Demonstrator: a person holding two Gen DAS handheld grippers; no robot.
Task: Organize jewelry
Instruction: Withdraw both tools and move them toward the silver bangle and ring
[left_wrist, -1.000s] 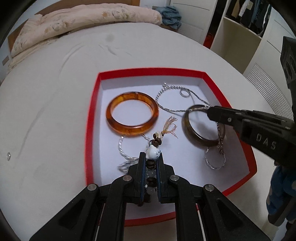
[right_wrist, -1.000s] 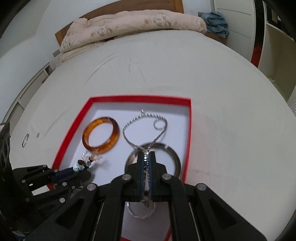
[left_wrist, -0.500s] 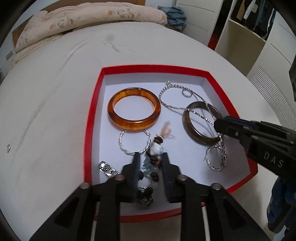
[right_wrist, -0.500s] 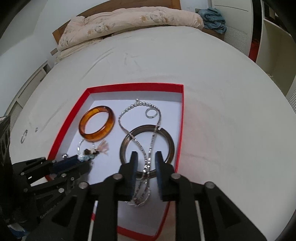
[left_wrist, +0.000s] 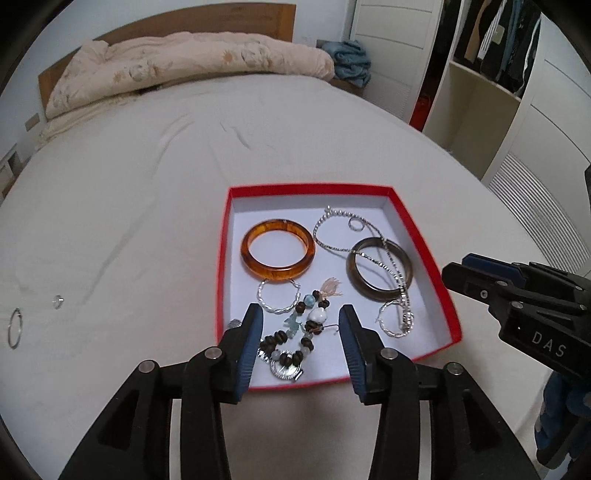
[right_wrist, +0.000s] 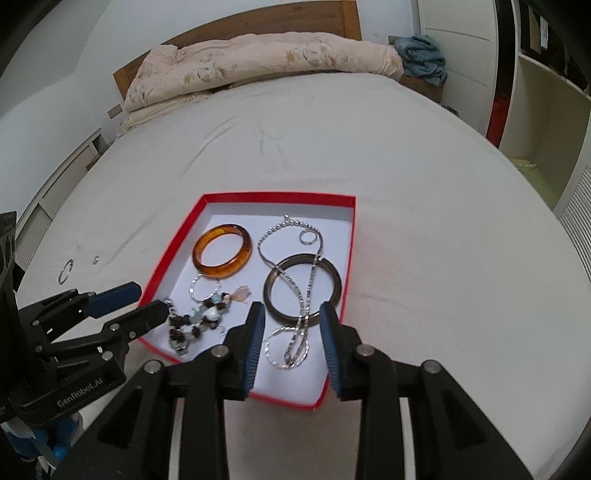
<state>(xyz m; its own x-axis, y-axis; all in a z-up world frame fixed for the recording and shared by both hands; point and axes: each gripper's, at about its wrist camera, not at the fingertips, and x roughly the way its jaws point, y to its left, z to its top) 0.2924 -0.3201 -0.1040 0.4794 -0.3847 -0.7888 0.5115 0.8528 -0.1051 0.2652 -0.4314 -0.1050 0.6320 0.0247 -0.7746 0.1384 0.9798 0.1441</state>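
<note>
A red box with a white floor (left_wrist: 424, 236) (right_wrist: 349, 266) lies on the bed. In it are an amber bangle (left_wrist: 277, 253) (right_wrist: 222, 256), a dark bangle (left_wrist: 378, 273) (right_wrist: 302, 288), a silver chain (left_wrist: 395, 273) (right_wrist: 308, 291), a small ring (left_wrist: 356, 223) (right_wrist: 307, 237), silver hoops (left_wrist: 277, 302) and a beaded bracelet (left_wrist: 295, 336) (right_wrist: 199, 321). My left gripper (left_wrist: 301, 338) (right_wrist: 144, 301) is open above the beaded bracelet. My right gripper (right_wrist: 291, 332) (left_wrist: 480, 273) is open above the chain's near end.
A silver hoop (left_wrist: 14, 328) (right_wrist: 65, 270) and a small ring (left_wrist: 57, 301) (right_wrist: 96, 259) lie on the sheet left of the box. A folded quilt (left_wrist: 184, 70) lies at the bed's far end. Wardrobe shelves (left_wrist: 480, 92) stand at the right.
Both grippers opened, letting go of the beaded bracelet and the silver chain, and pulled back and up from the box. Both pieces now lie in the box.
</note>
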